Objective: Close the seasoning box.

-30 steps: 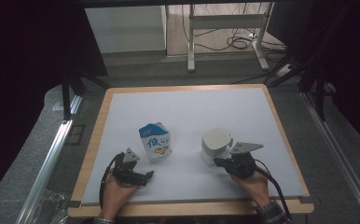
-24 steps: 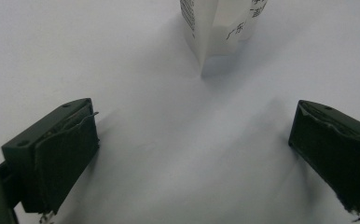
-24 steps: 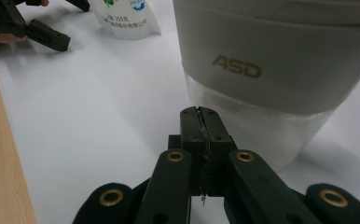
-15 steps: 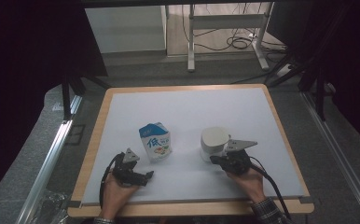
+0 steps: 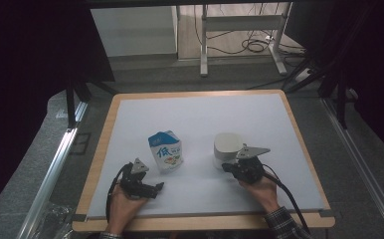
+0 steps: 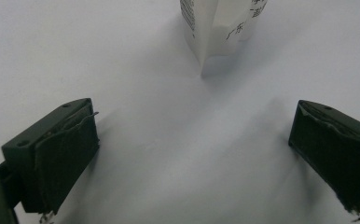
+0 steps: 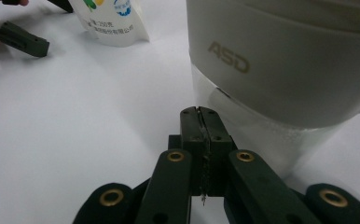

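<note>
A small milk carton [image 5: 166,150] with blue print stands upright on the white table sheet. To its right stands a white container [image 5: 228,146] marked ASD [image 7: 280,60], with a clear lower part. My left gripper [image 5: 147,181] rests near the front edge, just short of the carton, and is open. In the left gripper view its jaws [image 6: 192,140] stand wide apart with nothing between them, and the carton's base [image 6: 220,28] is ahead. My right gripper [image 5: 226,167] lies at the container's front foot, shut on nothing [image 7: 200,116]. The carton [image 7: 113,18] shows beyond it.
The white sheet lies on a wood-rimmed board [image 5: 99,164]. A hand holds each gripper at the front edge, and a cable [image 5: 289,199] trails from the right one. Behind the table are grey floor, a metal frame [image 5: 205,45] and loose cables [image 5: 259,45].
My right gripper has drawn back slightly from the container's side toward its front. The left gripper, carton and container stay where they were.
</note>
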`<state>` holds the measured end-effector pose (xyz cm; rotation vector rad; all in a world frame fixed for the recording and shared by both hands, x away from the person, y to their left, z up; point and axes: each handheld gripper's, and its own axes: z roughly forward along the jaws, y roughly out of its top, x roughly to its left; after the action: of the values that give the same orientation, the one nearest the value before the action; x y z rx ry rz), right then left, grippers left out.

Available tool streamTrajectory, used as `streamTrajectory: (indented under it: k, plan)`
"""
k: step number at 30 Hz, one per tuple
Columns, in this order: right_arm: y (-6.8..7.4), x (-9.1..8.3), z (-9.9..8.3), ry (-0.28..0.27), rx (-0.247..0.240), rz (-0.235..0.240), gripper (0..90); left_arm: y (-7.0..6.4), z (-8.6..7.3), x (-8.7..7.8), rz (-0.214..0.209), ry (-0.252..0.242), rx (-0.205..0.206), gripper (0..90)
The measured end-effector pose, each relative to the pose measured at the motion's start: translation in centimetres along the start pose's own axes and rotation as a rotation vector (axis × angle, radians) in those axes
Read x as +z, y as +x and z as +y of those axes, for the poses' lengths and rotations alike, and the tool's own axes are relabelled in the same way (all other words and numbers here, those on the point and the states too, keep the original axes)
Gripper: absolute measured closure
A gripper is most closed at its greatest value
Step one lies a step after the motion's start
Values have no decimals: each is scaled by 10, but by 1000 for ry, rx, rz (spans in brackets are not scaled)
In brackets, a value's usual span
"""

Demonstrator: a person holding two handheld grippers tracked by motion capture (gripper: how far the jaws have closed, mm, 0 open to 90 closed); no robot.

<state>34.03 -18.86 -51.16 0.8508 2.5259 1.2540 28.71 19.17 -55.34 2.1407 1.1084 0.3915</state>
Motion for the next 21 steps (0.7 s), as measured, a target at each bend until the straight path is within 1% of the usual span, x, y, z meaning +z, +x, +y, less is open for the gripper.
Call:
streamTrajectory:
  k: [6,16,17,18,19,21]
  plan:
    - [0,2,1,3,-1,-9,895,0,0,0,0,0,0,12]
    - [1,0,1,4,-4,-26,886,0,0,0,0,0,0,12]
    - [1,0,1,2,-4,-25,881,0,0,0,0,0,0,12]
    - [1,-1,2,3,-2,-18,856,0,0,0,0,0,0,12]
    - [1,-1,2,3,-2,-18,856,0,0,0,0,0,0,12]
    - [2,-3,2,1,-3,-19,820,0,0,0,0,-2,0,12]
